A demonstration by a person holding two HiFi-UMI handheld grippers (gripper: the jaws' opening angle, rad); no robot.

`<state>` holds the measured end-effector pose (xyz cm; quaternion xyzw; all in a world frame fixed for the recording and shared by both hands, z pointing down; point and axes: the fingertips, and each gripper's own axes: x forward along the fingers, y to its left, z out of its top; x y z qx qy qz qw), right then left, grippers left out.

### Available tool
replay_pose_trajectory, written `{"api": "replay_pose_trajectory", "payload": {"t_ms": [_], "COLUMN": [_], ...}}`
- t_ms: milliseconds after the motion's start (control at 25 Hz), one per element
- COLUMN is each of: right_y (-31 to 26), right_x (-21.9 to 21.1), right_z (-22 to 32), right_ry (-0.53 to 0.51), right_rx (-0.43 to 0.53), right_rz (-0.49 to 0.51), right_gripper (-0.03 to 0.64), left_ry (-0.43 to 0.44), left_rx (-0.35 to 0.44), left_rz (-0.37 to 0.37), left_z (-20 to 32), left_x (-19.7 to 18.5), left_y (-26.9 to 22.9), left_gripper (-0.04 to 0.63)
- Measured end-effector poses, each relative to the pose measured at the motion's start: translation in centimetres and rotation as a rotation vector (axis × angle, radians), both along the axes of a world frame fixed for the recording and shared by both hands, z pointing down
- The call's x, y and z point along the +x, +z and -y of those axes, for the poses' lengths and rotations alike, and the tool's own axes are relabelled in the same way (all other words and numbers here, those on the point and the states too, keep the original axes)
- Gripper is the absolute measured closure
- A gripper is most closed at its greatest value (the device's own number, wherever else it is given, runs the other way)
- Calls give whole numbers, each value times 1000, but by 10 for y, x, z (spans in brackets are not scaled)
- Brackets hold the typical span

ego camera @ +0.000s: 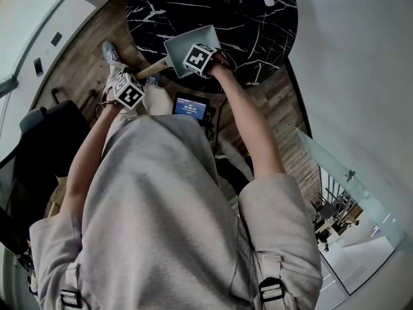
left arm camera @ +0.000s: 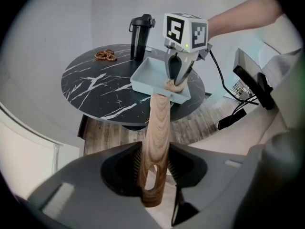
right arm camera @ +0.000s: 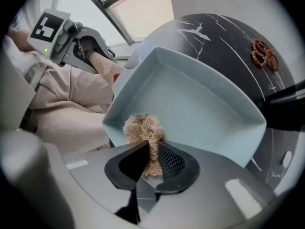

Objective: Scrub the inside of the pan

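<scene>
A pale blue square pan rests at the near edge of the round table. Its wooden handle sticks out past the edge. My left gripper is shut on that handle, with a ribbed pad against each side. My right gripper points steeply down into the pan and is shut on a tan fibrous scrubber. The wad presses against the pan's floor, in the corner close to the handle.
The black marble table also carries a black tumbler, a brown pretzel-like heap and a small white item. A lit screen with cables hangs at the person's waist. Wood floor lies below.
</scene>
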<state>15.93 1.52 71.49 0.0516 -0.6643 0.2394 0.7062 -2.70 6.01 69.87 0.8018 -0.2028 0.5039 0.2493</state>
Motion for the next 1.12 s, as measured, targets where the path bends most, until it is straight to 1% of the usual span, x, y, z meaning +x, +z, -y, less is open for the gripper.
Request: {"api": "replay_pose_trajectory", "payload": {"t_ms": [120, 280, 400, 480, 560, 640, 680, 760, 800, 840, 880, 920, 1040, 1120], "right_y": [7, 8, 9, 9, 6, -4, -13, -40, -54, -69, -83, -97, -145, -181], "right_x": [-17, -38, -46, -48, -50, -53, -56, -65, -68, -69, -68, -65, -52, -44], "right_z": [-4, -16, -20, -21, -20, -19, -20, -21, -21, -19, -16, -11, 4, 8], "right_ry": [48, 114, 166, 218, 296, 416, 485, 612, 658, 689, 707, 715, 719, 731], "right_rx": [-33, -105, -131, -141, -157, -197, -230, -286, -283, -250, -189, -105, 215, 417], "right_rz": [42, 89, 111, 134, 181, 268, 334, 502, 586, 662, 728, 783, 895, 945], "right_gripper": [548, 549, 549, 549, 549, 549, 548, 545, 543, 543, 543, 541, 540, 539], "left_ry": [-6, -17, -26, -28, -28, -24, -21, -15, -12, -9, -7, -5, -8, -26], "left_rx": [0, -6, -9, -2, 4, 11, 14, 20, 31, 49, 75, 109, 251, 378], "left_rz": [12, 14, 19, 27, 30, 33, 35, 30, 23, 14, 5, -4, -48, -111], "left_z": [2, -1, -3, -2, -2, 0, 0, 0, 0, 0, 0, 1, 3, 9], "left_x": [0, 0, 0, -2, -2, -1, -1, -1, -1, -2, -3, -5, -8, -4], "left_y": [0, 2, 5, 6, 4, 2, 2, 3, 1, -4, -11, -19, -55, -94], "left_gripper": [453, 453, 451, 451, 451, 449, 448, 448, 445, 433, 421, 411, 405, 420]}}
